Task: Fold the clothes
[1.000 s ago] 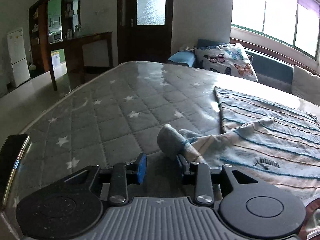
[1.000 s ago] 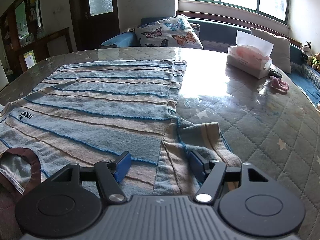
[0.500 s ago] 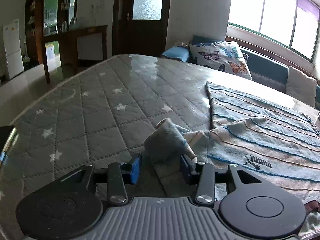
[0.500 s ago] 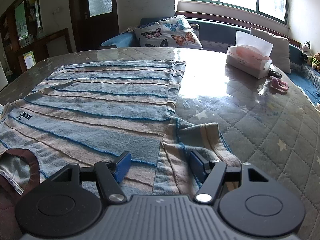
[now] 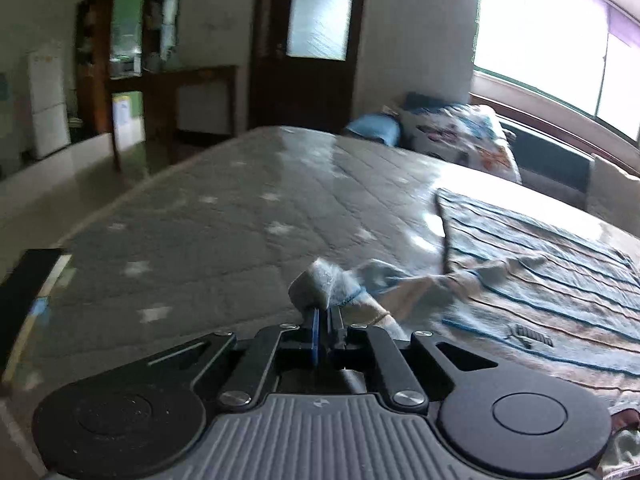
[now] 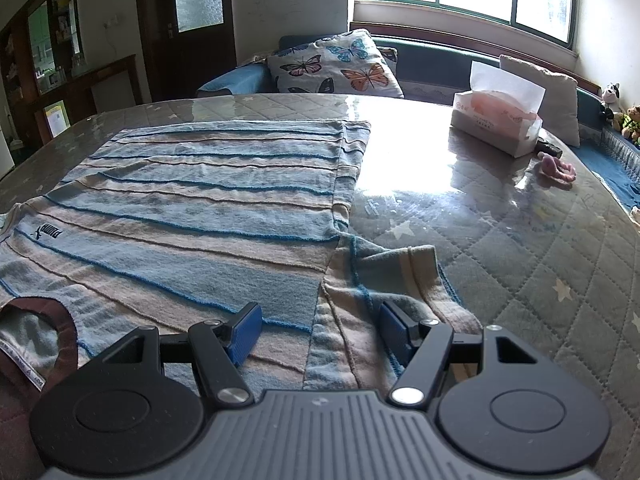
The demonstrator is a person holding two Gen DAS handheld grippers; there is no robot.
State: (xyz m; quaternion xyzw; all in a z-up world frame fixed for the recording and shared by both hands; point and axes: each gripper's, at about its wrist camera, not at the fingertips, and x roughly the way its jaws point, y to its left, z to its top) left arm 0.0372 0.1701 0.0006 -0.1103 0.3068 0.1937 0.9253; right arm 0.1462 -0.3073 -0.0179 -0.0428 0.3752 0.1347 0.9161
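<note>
The striped shirt point(image 6: 192, 216) lies flat on the bench point(image 6: 520, 240) for folding. The left hand-held gripper point(image 5: 324, 320) pinches the left sleeve point(image 5: 320, 284), likely to fold it over. The right hand-held gripper point(image 6: 318, 330) is spread wide over the right sleeve point(image 6: 384, 280), near the bench's front edge.

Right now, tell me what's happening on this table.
A person holding two grippers is folding a blue-and-beige striped knit shirt spread flat on the quilted star-print table cover. The left gripper is shut on the shirt's left sleeve, lifting its bunched end off the table. The right gripper is open, its jaws either side of the right sleeve, which lies flat and ungripped. A tissue box sits further back.
</note>
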